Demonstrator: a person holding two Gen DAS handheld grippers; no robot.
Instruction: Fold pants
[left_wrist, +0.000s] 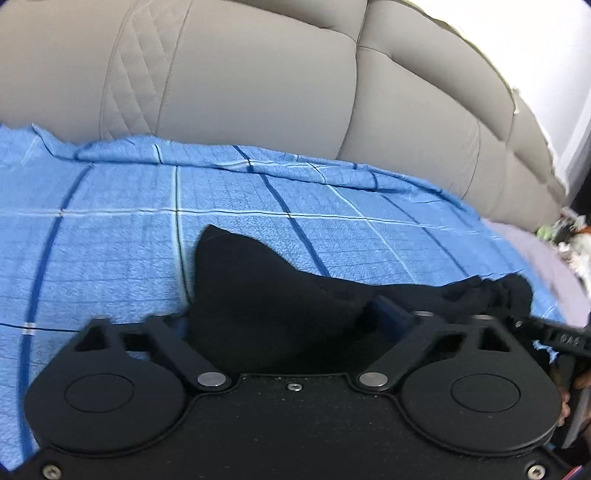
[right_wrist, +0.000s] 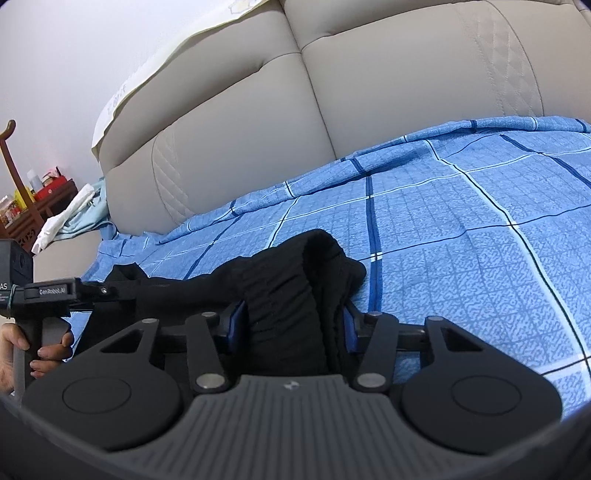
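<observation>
Black pants (left_wrist: 258, 280) lie bunched on a blue checked blanket (left_wrist: 110, 240) spread over a sofa seat. My left gripper (left_wrist: 284, 314) has the cloth filling the gap between its fingers. One blue pad (left_wrist: 391, 314) shows against the fabric, and the other finger is hidden behind it. The cloth rises to a peak just ahead. In the right wrist view my right gripper (right_wrist: 293, 321) is shut on a thick bundle of the pants (right_wrist: 288, 266), with both blue pads (right_wrist: 238, 321) pressed into it. The left gripper (right_wrist: 107, 291) appears at the left edge, its tip in the same cloth.
A beige padded sofa backrest (left_wrist: 258, 85) rises behind the blanket (right_wrist: 461, 240). A hand (right_wrist: 44, 350) holds the left gripper's handle. At the far left stand a wooden side table with clutter (right_wrist: 40, 199) and pale cloths on the sofa arm (right_wrist: 70, 214).
</observation>
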